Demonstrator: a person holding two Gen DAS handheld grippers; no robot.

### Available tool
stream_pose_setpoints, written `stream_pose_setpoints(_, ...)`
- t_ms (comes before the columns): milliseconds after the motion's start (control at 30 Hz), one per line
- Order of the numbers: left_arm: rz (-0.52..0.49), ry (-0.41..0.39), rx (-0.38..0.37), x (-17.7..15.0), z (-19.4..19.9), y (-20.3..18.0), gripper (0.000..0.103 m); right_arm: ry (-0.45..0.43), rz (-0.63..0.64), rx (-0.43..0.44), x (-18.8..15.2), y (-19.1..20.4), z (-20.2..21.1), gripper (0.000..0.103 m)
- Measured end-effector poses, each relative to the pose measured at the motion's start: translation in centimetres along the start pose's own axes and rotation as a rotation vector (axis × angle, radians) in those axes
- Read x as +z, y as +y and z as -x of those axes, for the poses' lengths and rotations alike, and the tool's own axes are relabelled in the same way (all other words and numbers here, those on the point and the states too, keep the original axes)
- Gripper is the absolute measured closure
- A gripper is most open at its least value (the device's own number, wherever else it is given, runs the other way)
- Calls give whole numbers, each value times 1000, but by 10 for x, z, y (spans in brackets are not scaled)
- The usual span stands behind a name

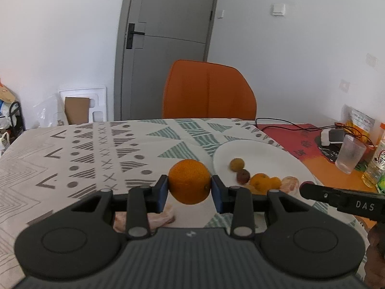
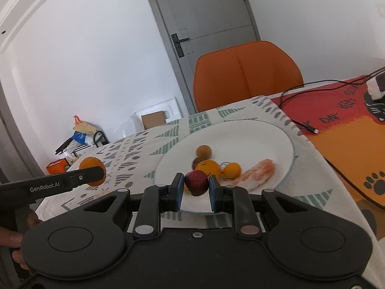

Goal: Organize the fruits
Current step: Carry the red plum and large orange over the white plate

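My left gripper (image 1: 189, 189) is shut on an orange (image 1: 189, 180), held above the patterned tablecloth just left of the white plate (image 1: 259, 154). My right gripper (image 2: 196, 187) is shut on a small dark red fruit (image 2: 196, 182) over the near rim of the plate (image 2: 264, 134). On the plate lie a brown round fruit (image 2: 203, 151), an orange (image 2: 208, 167), a smaller orange (image 2: 231, 170) and a peeled citrus piece (image 2: 261, 172). In the right wrist view the left gripper (image 2: 96, 174) and its orange (image 2: 90, 163) show at the left.
An orange chair (image 1: 208, 90) stands behind the table. Peel scraps (image 1: 154, 218) lie on the cloth under the left gripper. To the right are a red and orange mat (image 2: 341, 120) with a black cable (image 2: 298, 120), a plastic cup (image 1: 350, 155) and a bottle (image 1: 377, 163).
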State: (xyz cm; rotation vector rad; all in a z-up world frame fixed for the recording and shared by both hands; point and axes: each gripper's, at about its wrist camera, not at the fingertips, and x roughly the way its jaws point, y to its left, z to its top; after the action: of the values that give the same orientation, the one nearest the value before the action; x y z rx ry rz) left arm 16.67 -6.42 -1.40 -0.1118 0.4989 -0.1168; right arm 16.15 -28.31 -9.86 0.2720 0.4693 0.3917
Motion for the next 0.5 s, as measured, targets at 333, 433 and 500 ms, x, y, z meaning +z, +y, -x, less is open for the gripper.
stream_pose_setpoints(333,-32,19,-38,5,-22,-23,67,-2,-36,-31,0,-26,-1,83)
stream_pose_setpoints(433,-43,26,-47,6,-29,-29,67,-3,-42,-44,2,-33,-4,83)
stream_pose_setpoints(500,-47,31,-53,7,-34,-33,66,-3,-47,-49,3,-37,-6,83)
